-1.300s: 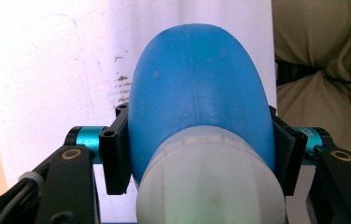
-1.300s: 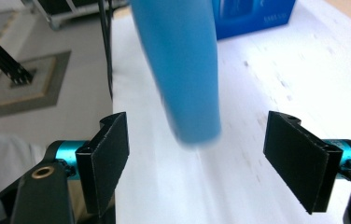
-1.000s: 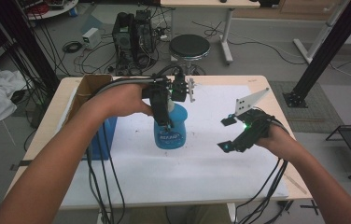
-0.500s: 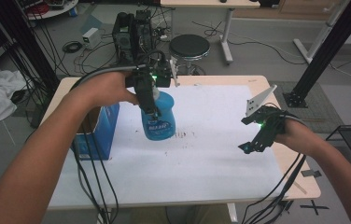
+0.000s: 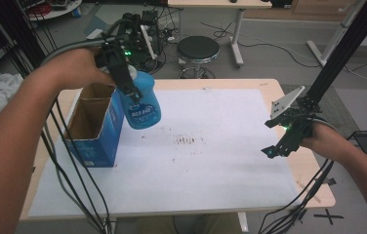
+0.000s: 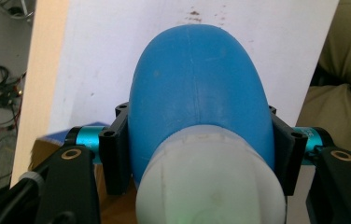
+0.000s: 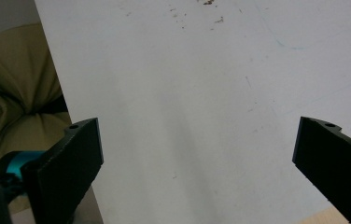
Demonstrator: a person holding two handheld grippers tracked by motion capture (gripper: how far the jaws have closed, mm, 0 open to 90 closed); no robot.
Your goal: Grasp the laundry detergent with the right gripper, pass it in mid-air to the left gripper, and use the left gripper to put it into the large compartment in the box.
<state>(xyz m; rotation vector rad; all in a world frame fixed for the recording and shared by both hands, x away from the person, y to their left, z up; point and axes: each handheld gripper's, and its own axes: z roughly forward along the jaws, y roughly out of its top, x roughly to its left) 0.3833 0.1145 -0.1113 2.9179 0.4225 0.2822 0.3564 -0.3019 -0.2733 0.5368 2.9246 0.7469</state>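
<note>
My left gripper is shut on a blue bottle with a white label and a white cap, holding it tilted in the air at the right rim of an open blue cardboard box. In the left gripper view the blue bottle sits squeezed between both jaws, its white cap nearest the camera. My right gripper hovers open over the table's right side, empty. The right gripper shows its jaws wide apart above the white sheet.
A white sheet with small brown specks covers most of the wooden table. Cables hang from both grippers. Behind the table stand a black stool and a dark slanted pole. The box stands near the left edge.
My left gripper has lifted the blue bottle off the sheet and carried it left, up to the box. My right gripper has drawn away to the right.
</note>
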